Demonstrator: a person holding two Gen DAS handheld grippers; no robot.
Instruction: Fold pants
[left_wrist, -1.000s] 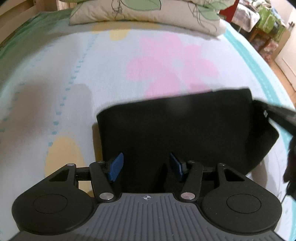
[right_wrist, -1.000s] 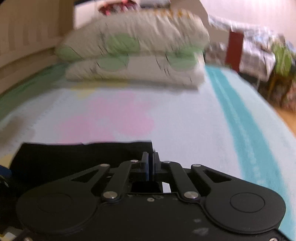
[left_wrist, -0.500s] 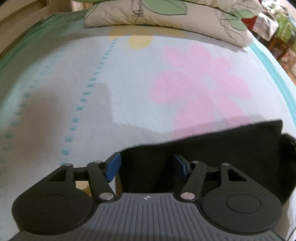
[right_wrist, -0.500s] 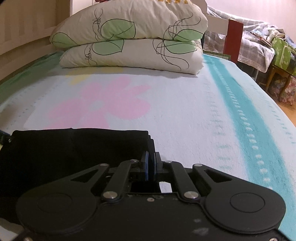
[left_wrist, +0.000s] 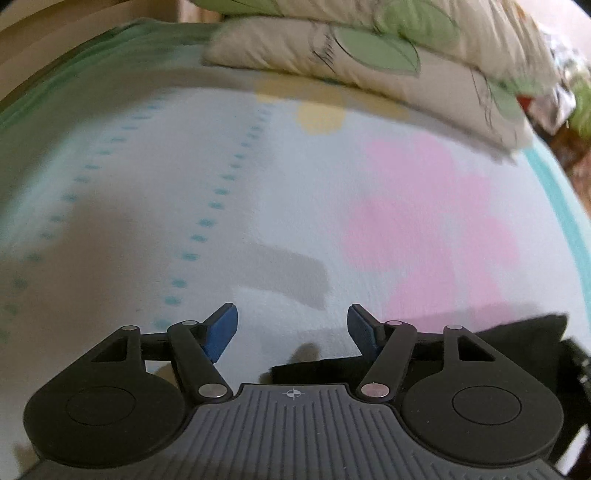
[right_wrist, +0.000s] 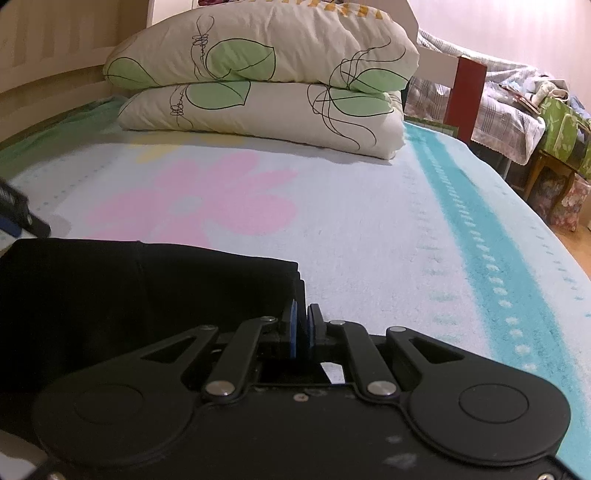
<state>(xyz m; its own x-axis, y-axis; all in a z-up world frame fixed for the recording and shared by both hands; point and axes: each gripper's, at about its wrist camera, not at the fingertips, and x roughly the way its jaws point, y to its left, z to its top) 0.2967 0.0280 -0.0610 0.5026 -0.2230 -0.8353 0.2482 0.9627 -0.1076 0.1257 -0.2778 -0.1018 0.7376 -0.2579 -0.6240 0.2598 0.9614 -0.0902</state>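
- Right wrist view: black pants (right_wrist: 122, 291) folded into a flat stack on bedspread (right_wrist: 369, 236), filling lower left, stacked layer edges visible at right corner.
- Right gripper (right_wrist: 302, 325) at that right corner of the stack, blue pads nearly together with a thin gap; dark fabric edge runs into the gap, so apparently pinched on pants.
- Far left edge of same view: part of another black-and-blue tool, just beside the pants' left end; probably the left gripper, hard to tell.
- Left wrist view: left gripper (left_wrist: 291, 328) spread wide, blue pads (left_wrist: 221, 332) well apart, nothing between them but bedspread (left_wrist: 258, 184).
- Pants (left_wrist: 517, 332) low and to the right of left gripper, mostly hidden behind its right linkage; dark edge also peeks just under the gap between the fingers, not touching either pad.
- View blurred, fine detail of the fabric edge not readable.
- Two stacked pillows (right_wrist: 258, 81), cream with green leaf print, at far end of bed, well apart from pants.
- Pink flower print (right_wrist: 192, 203) on bedspread between pants and pillows; teal stripe (right_wrist: 480, 240) to the right.
- No containers visible.
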